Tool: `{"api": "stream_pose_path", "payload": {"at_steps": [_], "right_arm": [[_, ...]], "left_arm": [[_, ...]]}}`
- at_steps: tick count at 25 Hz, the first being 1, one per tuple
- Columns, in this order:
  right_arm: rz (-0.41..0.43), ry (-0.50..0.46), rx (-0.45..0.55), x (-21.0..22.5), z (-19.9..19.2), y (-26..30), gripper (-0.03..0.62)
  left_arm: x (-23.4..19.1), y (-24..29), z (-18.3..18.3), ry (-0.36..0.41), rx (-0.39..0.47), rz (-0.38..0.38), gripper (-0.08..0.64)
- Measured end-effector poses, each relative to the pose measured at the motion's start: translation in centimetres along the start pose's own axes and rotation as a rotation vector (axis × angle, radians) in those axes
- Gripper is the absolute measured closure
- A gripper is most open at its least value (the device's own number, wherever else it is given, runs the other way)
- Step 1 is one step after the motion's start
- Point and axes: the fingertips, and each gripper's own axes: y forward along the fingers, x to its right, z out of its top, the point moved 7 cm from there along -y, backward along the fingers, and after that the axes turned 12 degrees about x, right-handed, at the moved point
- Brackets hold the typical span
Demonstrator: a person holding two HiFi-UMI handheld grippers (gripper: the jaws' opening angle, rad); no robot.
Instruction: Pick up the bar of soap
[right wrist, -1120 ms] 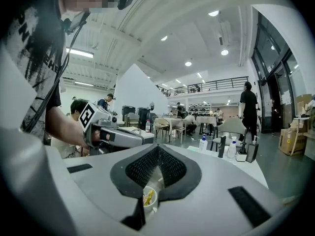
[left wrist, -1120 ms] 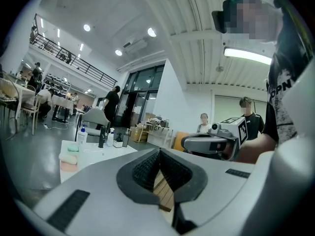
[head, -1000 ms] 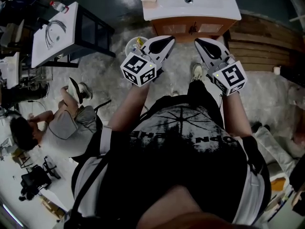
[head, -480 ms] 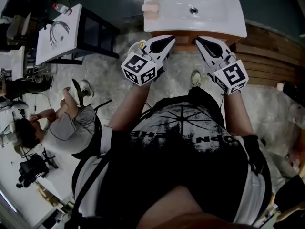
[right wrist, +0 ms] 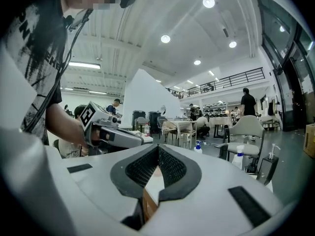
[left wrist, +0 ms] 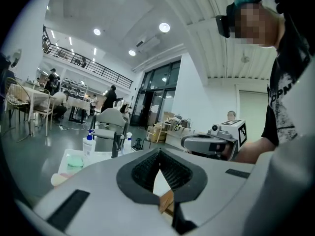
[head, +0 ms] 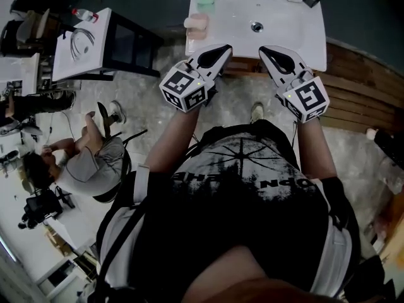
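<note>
The bar of soap (head: 197, 24), pale peach, lies on the left rim of the white washbasin (head: 287, 40). It is ahead of the left gripper (head: 221, 50), off to the left of its jaws and apart from them. A green thing (head: 205, 0) sits just beyond the soap. The left gripper's jaws are pressed together with nothing between them, tips near the basin's front edge. Beside it, the right gripper (head: 266, 52) is likewise closed and empty, with the drain (head: 255, 26) ahead of its tips.
</note>
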Motion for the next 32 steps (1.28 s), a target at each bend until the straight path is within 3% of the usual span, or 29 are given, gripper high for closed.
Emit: {"api": "stream_pose_path", "payload": {"at_steps": [12, 24, 32], "right_arm": [[0.11, 0.026, 0.01, 6.8, -0.8, 1.3, 0.578], [0.15, 0.04, 0.01, 7.9, -1.7, 2.8, 0.578], [0.145, 0.03, 0.008, 8.5, -1.9, 7.1, 0.578]], "left_arm": [[-1.6, 5.5, -0.2, -0.007, 0.012, 0.101, 0.549], [-2.5, 5.9, -0.6, 0.0, 0.012, 0.129, 0.549], [-6.5, 5.5, 0.3, 0.019, 0.015, 0.117, 0.549]]}}
